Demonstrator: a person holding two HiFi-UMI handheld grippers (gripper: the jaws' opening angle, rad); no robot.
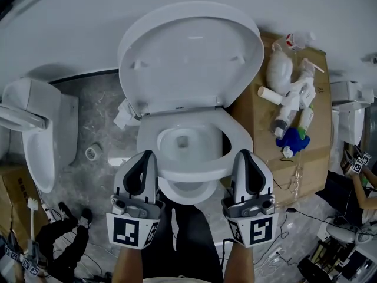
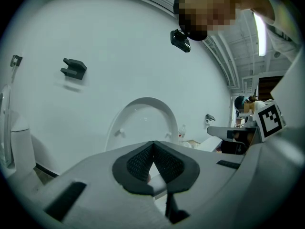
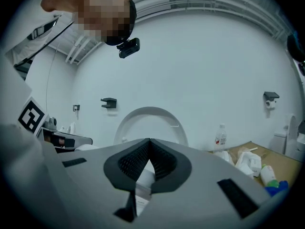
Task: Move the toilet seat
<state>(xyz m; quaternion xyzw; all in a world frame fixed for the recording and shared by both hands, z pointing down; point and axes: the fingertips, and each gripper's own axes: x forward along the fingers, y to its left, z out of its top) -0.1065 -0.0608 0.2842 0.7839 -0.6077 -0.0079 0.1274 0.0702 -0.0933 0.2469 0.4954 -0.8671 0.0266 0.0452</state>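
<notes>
Well, the person stands right at the front of the toilet, bare forearms held out side by side, a gripper in each hand. Both point forward at the white wall, close to level, with their marker cubes towards the body.

The left gripper (image 1: 145,155) has its tip at the left front edge of the toilet seat (image 1: 197,168), and the right gripper (image 1: 243,154) sits mirrored at the right front edge. Each one's jaws are clenched, the black ribbed pads meeting at the tips with nothing clamped between them. Each gripper view shows only a bit of white rim through the gap behind the tips. From the head view I cannot tell whether the tips actually touch the seat or just lie beside it.

The seat ring lies over the bowl (image 1: 187,192), whose front lip shows just below it. The lid (image 1: 188,58) stands up against the wall behind.

To the right, a sheet of cardboard (image 1: 315,158) on the floor carries white bottles (image 1: 288,108) and a small blue thing (image 1: 293,139). A second toilet (image 1: 35,128) stands to the left, with a roll of tape (image 1: 92,152) on the grey floor between the two.
</notes>
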